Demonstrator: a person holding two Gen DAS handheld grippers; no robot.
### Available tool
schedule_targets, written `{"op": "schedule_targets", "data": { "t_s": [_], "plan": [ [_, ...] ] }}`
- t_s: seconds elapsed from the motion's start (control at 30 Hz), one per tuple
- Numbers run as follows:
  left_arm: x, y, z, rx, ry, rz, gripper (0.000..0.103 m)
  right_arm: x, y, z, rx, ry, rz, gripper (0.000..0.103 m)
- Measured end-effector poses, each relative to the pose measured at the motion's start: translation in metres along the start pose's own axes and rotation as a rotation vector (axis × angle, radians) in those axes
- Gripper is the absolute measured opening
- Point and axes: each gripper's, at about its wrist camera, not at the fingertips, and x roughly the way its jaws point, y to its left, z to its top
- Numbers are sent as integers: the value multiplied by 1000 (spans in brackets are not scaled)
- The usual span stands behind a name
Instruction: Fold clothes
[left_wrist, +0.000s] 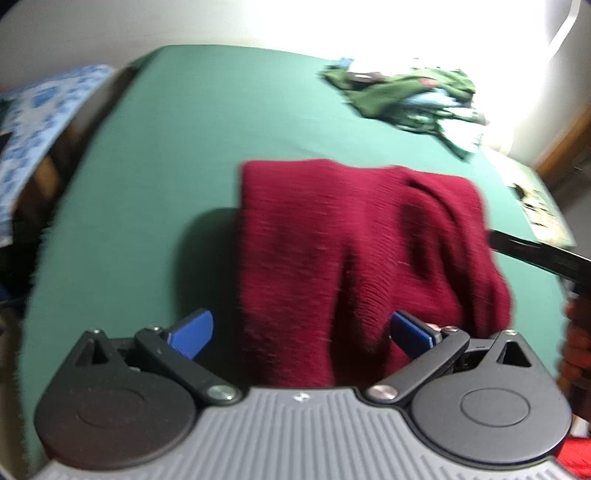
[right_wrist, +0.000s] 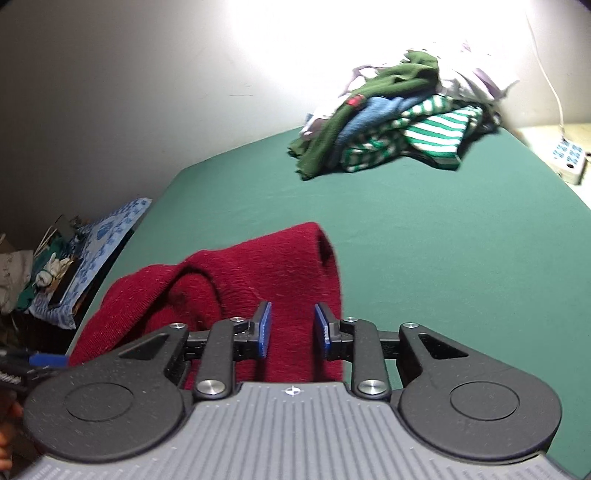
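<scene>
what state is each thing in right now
red sweater: folded over, lying on the bed
clothes pile: unfolded heap, far side
green bed sheet: spread flat
left gripper: open wide, over the sweater
right gripper: narrowly open, pads off the sweater

Your light comes from a blown-out white glare on the far wall, washing out the clothes pile beneath it. The near corners fall dim. Your left wrist view is smeared with motion blur across the red sweater, which casts a shadow on the green sheet. Fisheye bends every edge.
</scene>
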Motion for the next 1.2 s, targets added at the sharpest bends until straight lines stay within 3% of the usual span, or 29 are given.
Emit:
{"op": "schedule_targets", "data": {
  "t_s": [0.07,0.3,0.4,0.53,0.7,0.9,1.07,1.2],
  "plan": [
    [0,-13,-1,47,-3,-33,102,-1,-2,-1,5,-2,11,29],
    [14,-23,-11,123,73,-4,102,9,11,-13,-118,55,-21,29],
    [-2,-10,-6,125,22,18,102,4,5,-11,-102,47,-4,29],
    [0,17,5,17,7,28,102,-1,-9,-2,-52,45,4,52],
    [18,26,16,-83,44,52,102,4,-15,1,-46,71,5,52],
    [33,25,16,-92,55,5,102,11,-7,-3,-83,116,28,52],
    [46,33,16,-173,84,-45,102,16,-11,-2,-77,146,20,56],
    [50,30,16,-163,86,-60,102,20,-11,-3,-76,173,30,56]
  ]
}}
